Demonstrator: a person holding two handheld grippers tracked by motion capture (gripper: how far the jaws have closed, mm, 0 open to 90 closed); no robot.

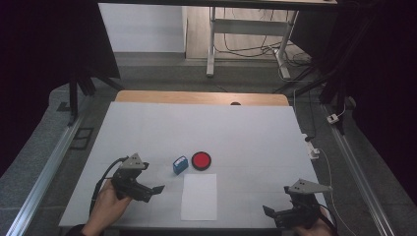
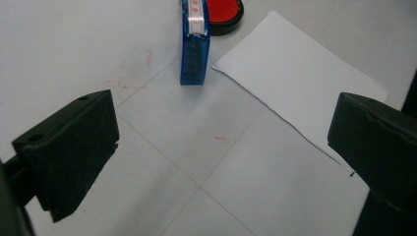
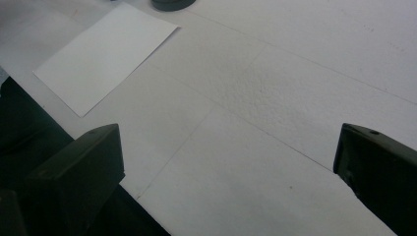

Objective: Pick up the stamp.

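- Lying on the white table (image 1: pixel 147 128), a blue stamp (image 1: pixel 180 164) is seen near the middle, with a red ink pad (image 1: pixel 201 160) just beside it at 3 o'clock.
- A sheet of paper (image 1: pixel 199 196) is laid at 6 o'clock of the stamp and the pad, close to both.
- The left gripper (image 1: pixel 156 190) is held at 8 o'clock of the stamp, jaws spread apart, nothing between them; in the left gripper view the stamp (image 2: pixel 194 46) is seen ahead at 12 o'clock.
- The right gripper (image 1: pixel 271 212) is held at 4 o'clock of the paper, well apart from it, jaws wide and empty.
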